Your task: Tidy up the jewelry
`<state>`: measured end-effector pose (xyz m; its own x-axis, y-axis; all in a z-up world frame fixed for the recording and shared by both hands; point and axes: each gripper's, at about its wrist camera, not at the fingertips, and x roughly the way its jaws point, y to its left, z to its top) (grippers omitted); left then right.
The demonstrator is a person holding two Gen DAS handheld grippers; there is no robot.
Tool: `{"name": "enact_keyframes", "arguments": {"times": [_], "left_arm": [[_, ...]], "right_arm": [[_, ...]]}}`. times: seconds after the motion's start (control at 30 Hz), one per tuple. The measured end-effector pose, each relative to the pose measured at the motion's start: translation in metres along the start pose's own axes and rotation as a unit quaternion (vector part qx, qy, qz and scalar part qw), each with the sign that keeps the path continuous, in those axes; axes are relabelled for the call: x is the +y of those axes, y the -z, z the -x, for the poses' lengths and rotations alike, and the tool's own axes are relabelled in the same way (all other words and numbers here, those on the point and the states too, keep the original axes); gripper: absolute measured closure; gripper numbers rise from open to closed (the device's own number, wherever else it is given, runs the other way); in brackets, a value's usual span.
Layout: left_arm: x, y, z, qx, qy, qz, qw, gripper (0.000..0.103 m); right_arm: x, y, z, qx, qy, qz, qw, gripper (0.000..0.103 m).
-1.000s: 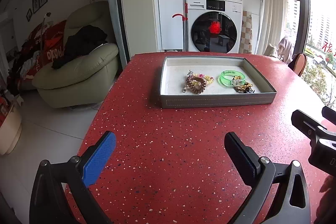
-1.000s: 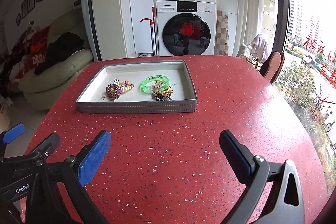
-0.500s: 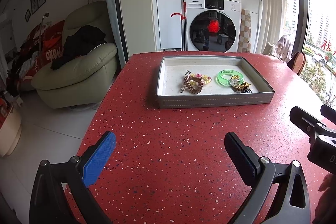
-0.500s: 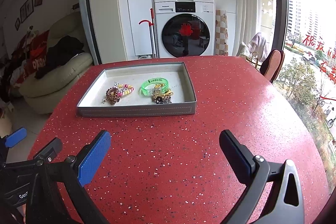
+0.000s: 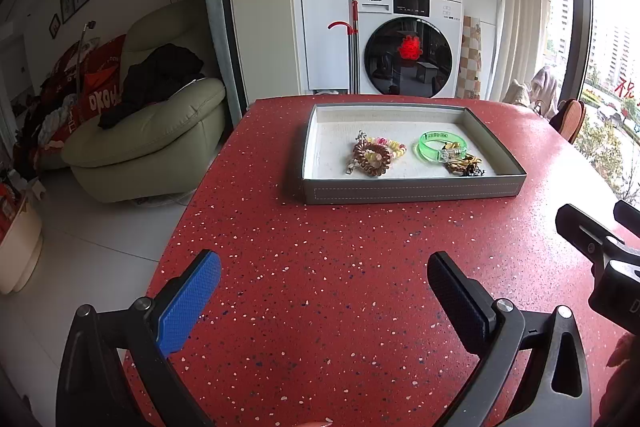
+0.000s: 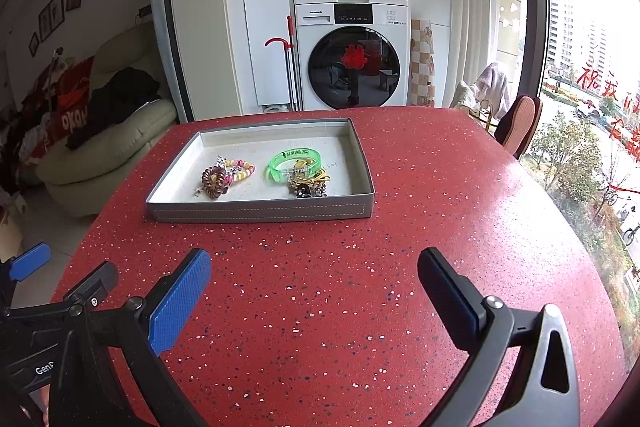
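Note:
A grey tray (image 5: 412, 191) (image 6: 260, 213) sits on the red speckled table. In it lie a brown spiral hair tie (image 5: 372, 159) (image 6: 215, 179), a pastel bead bracelet (image 5: 390, 143) (image 6: 240, 167), a green bangle (image 5: 440, 143) (image 6: 295, 163) and a gold and black tangle of jewelry (image 5: 464, 165) (image 6: 308, 185). My left gripper (image 5: 324, 283) is open and empty above the table, well short of the tray. My right gripper (image 6: 314, 275) is open and empty too, beside it to the right.
The red table (image 5: 340, 247) ends at a curved left edge over white floor. A pale green armchair (image 5: 148, 139) stands at the left. Stacked washing machines (image 6: 352, 59) stand behind the table. A chair back (image 6: 520, 125) shows at the far right edge.
Both grippers have drawn back and risen slightly, so the tray sits a little farther off. Both stay open. Nothing in the tray has moved.

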<state>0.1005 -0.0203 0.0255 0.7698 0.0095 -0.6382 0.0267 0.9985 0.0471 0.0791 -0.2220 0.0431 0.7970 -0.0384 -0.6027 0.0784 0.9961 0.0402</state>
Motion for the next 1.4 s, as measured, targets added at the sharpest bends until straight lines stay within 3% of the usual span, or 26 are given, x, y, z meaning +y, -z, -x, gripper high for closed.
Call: {"name": "enact_keyframes", "arguments": {"times": [1.4], "left_arm": [[-0.0009, 0.0024, -0.0026, 0.009, 0.0, 0.008, 0.9999, 0.0]], "right_arm": [[-0.0005, -0.0013, 0.0017, 0.001, -0.001, 0.0, 1.0, 0.0]]}}
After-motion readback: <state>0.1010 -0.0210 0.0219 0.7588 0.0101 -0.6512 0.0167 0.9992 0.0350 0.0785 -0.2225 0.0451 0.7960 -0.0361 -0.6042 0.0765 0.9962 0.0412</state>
